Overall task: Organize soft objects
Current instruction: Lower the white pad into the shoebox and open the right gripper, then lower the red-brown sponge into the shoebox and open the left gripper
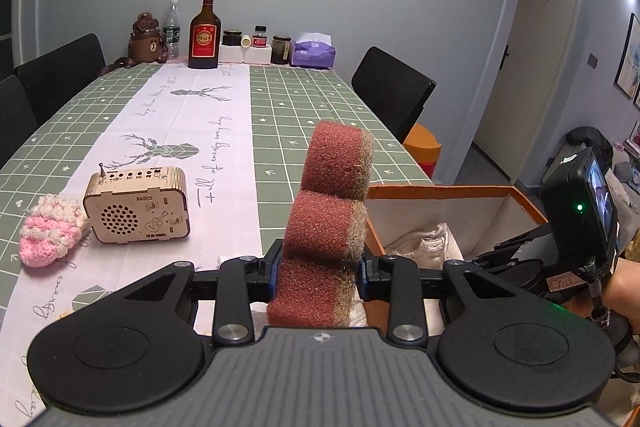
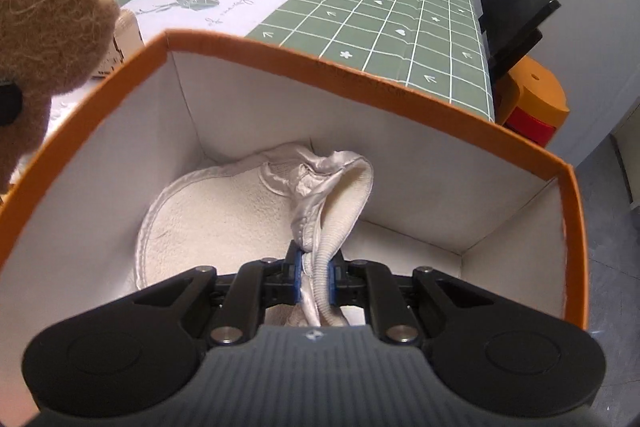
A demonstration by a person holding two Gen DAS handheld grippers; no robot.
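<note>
Right now the left tongs [image 1: 318, 269] pinch a reddish lumpy sponge [image 1: 332, 227] upright beside the orange-rimmed box [image 1: 440, 189]. Only the right view looks inside: the right tongs [image 2: 316, 273], nearly closed, grip a cream cloth [image 2: 224, 223] on the box floor. Leftward, a wooden radio [image 1: 136, 205] touches a pink knit piece [image 1: 50, 233]; beyond, the surface [image 1: 320, 99] lies open.

My left gripper [image 1: 318, 273] and right gripper [image 2: 316, 273] are matte black, with round pivot discs, silver screws, blue finger pads [image 2: 297, 275] and a ribbed grey housing with a small cross mark.
</note>
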